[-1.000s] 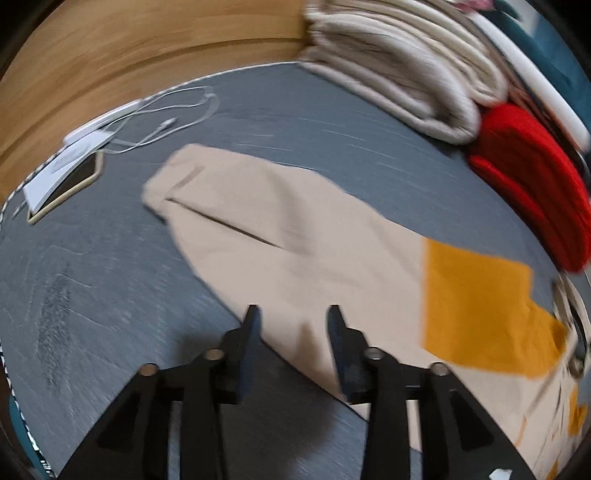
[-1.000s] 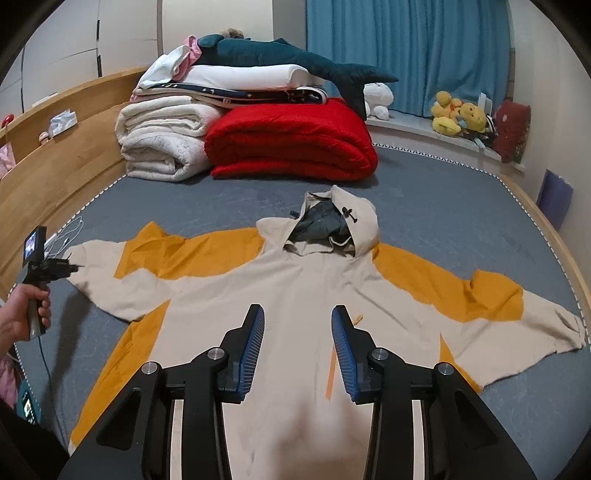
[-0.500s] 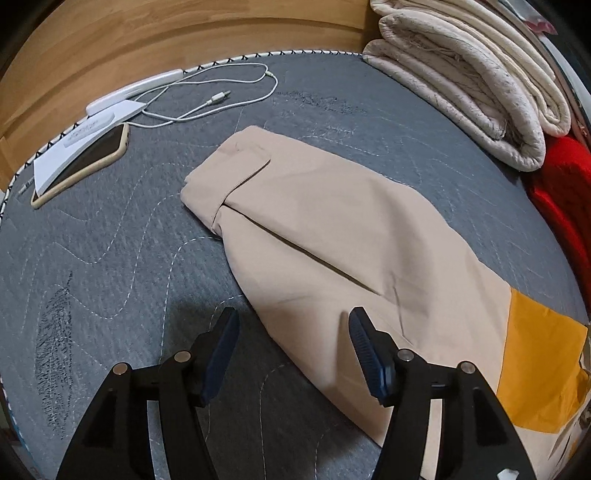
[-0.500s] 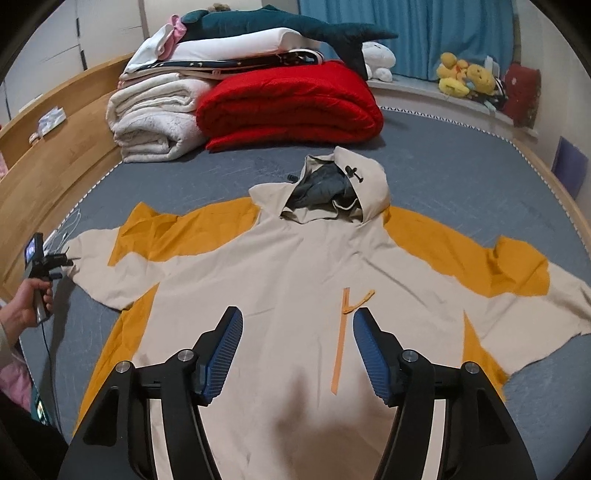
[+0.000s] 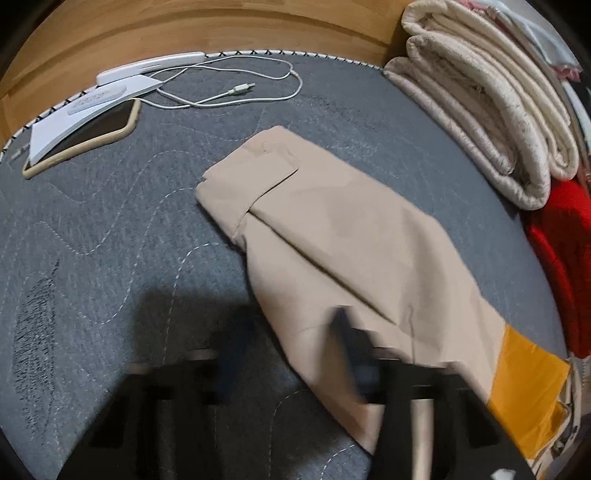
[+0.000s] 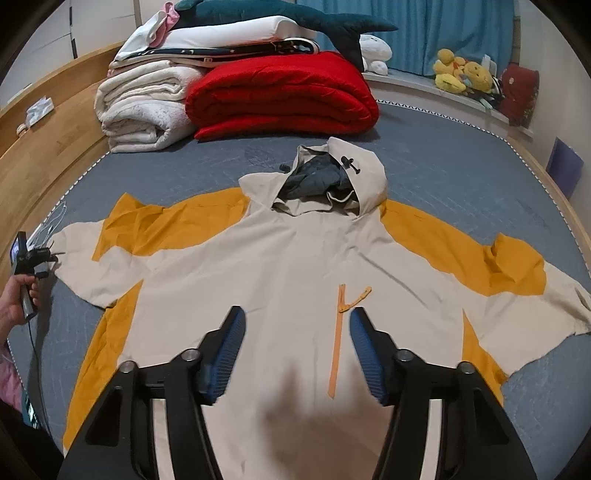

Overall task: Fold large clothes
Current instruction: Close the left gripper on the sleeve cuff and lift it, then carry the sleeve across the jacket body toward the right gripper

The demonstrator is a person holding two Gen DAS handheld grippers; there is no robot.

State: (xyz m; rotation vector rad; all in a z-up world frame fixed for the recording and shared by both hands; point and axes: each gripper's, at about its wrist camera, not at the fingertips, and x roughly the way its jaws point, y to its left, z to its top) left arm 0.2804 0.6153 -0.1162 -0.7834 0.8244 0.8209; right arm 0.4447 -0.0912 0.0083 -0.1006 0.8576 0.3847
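A beige and orange hooded jacket [image 6: 295, 273] lies face up and spread flat on the grey bed [image 6: 461, 155], hood at the far end, both sleeves out sideways. My right gripper [image 6: 293, 339] is open and empty, hovering over the jacket's chest beside the orange zipper [image 6: 338, 343]. In the left wrist view the jacket's left sleeve [image 5: 332, 236] lies on the bed, cuff [image 5: 251, 173] pointing away. My left gripper [image 5: 288, 350] is open and blurred, its right finger over the sleeve's near edge, its left finger over bare bed. The left gripper also shows in the right wrist view [image 6: 31, 258] at the cuff.
A phone [image 5: 85, 136], a white booklet [image 5: 92, 110] and a white charging cable [image 5: 236, 88] lie beyond the cuff by the wooden bed frame [image 5: 184, 29]. Folded white blankets [image 6: 144, 107], a red duvet [image 6: 280, 96] and a plush shark [image 6: 295, 18] are stacked at the bed's head.
Both grippers opened wider. The left gripper moved towards the sleeve's cuff end and dropped lower. The right gripper moved forward and lower over the jacket's chest.
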